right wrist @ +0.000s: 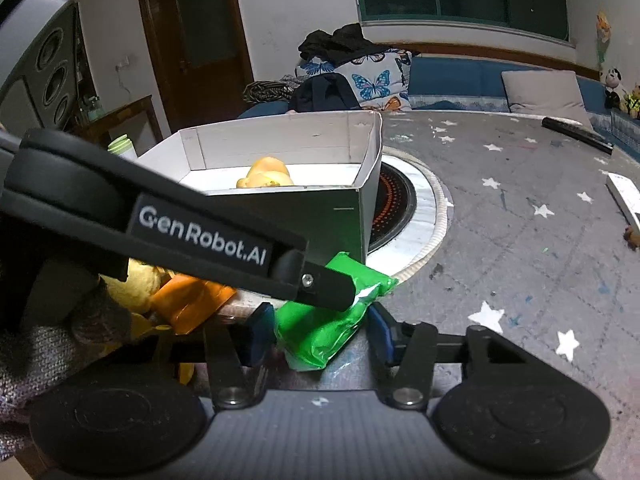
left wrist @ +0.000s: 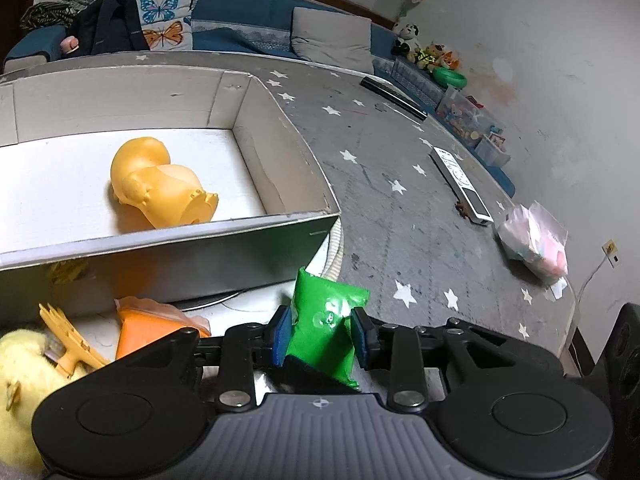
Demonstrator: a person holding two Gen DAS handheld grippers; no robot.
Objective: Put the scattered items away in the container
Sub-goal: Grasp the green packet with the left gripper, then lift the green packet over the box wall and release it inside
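Note:
A green packet [left wrist: 326, 320] is pinched between the blue pads of my left gripper [left wrist: 322, 330], held in front of the white cardboard box [left wrist: 168, 240]. An orange duck toy [left wrist: 160, 184] lies inside the box. In the right wrist view the same green packet [right wrist: 332, 320] lies between the spread fingers of my right gripper [right wrist: 318, 330], which is open around it without clear contact. The left gripper's black finger [right wrist: 324, 286] crosses over the packet. The box [right wrist: 320, 216] stands just beyond, with the duck [right wrist: 266, 174] inside.
An orange packet [left wrist: 148, 328], a yellow clip [left wrist: 68, 340] and a yellow plush [left wrist: 20, 372] lie left of the grippers. A white remote [left wrist: 460, 184], a pink-white bag [left wrist: 536, 240] and a black bar [left wrist: 394, 98] lie on the starred grey mat. A round burner [right wrist: 394, 208] sits beside the box.

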